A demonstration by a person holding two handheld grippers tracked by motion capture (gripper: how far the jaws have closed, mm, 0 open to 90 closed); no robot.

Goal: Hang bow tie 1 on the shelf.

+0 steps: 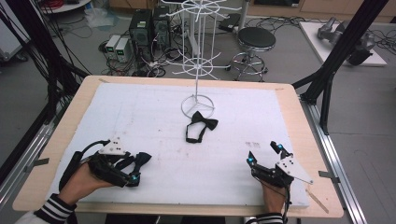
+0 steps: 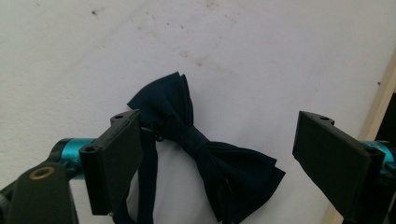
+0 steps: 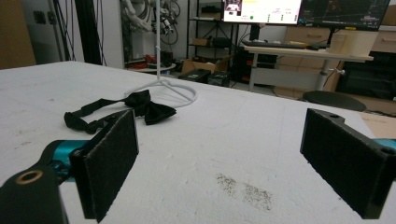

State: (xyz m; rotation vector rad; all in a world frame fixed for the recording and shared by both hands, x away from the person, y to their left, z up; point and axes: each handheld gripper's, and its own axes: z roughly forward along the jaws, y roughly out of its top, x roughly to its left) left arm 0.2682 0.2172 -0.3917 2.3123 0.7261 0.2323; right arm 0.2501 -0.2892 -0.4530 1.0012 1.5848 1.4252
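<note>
A dark bow tie (image 1: 138, 161) is seen lying on the white pad (image 1: 154, 112) that covers the surface, near its front left corner. The left gripper (image 1: 133, 178) is held low over this bow tie, with its fingers (image 2: 116, 158) spread wide apart. In the left gripper view the bow tie (image 2: 205, 154) lies flat between the two fingers, its knot about midway and its strap running down beside the left-hand finger; whether that finger touches the cloth cannot be told. Nothing is pinched.

A second bow tie (image 1: 201, 122) is seen farther back, near the middle of the pad, with its strap looped toward the front. It lies just in front of the ring base of a white wire stand (image 1: 197, 70), which rises from the far middle of the pad. In the right gripper view this second bow tie (image 3: 140, 106) is seen beyond the left-hand finger, with the stand (image 3: 161, 70) behind it.

The right gripper (image 1: 264, 154) is held near the front right corner of the pad, well apart from both bow ties. Its fingers (image 3: 109, 158) are spread wide, and only bare pad with a few dark specks is seen between them.
</note>
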